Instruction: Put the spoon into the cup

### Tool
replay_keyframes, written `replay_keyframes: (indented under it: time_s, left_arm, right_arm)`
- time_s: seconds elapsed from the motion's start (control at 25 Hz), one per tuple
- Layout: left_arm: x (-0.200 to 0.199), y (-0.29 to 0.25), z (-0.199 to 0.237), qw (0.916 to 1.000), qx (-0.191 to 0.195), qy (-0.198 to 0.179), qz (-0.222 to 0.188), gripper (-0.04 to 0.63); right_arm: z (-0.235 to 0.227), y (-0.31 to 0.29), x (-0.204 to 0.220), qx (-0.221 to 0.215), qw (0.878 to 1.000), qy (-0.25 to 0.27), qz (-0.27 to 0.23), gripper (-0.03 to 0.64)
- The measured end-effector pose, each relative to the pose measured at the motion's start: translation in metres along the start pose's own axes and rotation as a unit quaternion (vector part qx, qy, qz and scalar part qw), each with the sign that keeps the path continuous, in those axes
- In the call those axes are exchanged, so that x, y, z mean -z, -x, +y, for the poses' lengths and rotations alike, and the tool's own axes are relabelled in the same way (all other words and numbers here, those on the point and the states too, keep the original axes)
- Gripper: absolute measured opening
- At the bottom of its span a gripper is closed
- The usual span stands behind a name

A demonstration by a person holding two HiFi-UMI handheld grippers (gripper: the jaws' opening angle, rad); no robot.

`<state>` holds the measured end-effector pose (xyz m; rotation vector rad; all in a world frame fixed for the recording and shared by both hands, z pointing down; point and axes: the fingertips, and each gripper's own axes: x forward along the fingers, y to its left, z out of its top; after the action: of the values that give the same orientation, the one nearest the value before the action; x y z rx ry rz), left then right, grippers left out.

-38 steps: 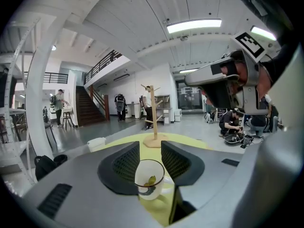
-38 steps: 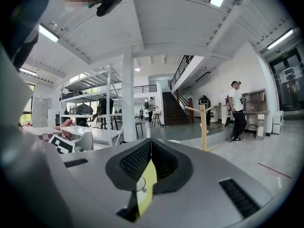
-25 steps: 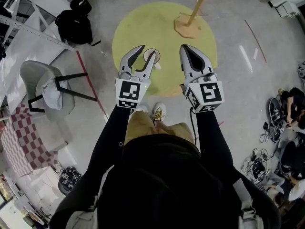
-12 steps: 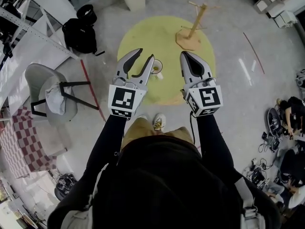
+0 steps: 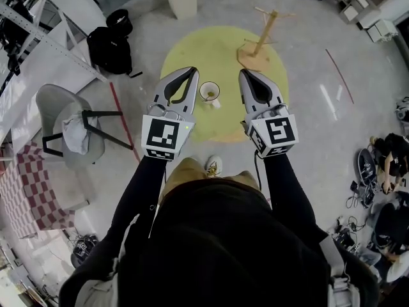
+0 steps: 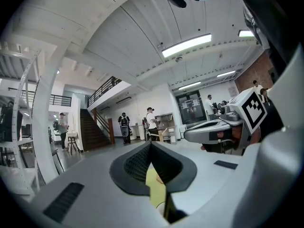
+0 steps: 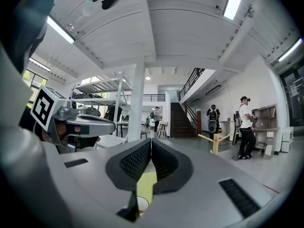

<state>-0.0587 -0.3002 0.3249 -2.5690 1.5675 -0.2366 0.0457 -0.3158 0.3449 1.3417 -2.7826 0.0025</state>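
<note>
the cup [image 5: 209,92] is small, white and round. it stands on the round yellow bench [image 5: 192,53] and shows between my two tongs in the head view. the spoon is too small to make out. my left tongs [image 5: 190,73] have just closed, ribbed dark pads together on nothing. my right tongs [image 5: 245,73] are together and empty too. only the head view shows the wooden peg stand [image 5: 259,40] beyond the cup.

The person is wearing black sleeves [image 5: 135,190], tan trousers [image 5: 184,171] and white shoes [image 5: 213,165]. The left gripper [image 5: 188,70] and right gripper [image 5: 245,73] are showing grey shells, black jaws and black-and-white marker cubes [image 5: 165,136].
</note>
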Motion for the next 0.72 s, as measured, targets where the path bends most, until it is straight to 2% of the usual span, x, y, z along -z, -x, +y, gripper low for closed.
replay_keyframes:
  time_s: [0.72]
  left_arm:
    - [-0.0084, -0.0044, 0.0046, 0.9997, -0.003, 0.008, -0.022, 0.015]
  right_arm:
    - [-0.0058, 0.0083, 0.0049, 0.011, 1.000, 0.006, -0.003, 0.026]
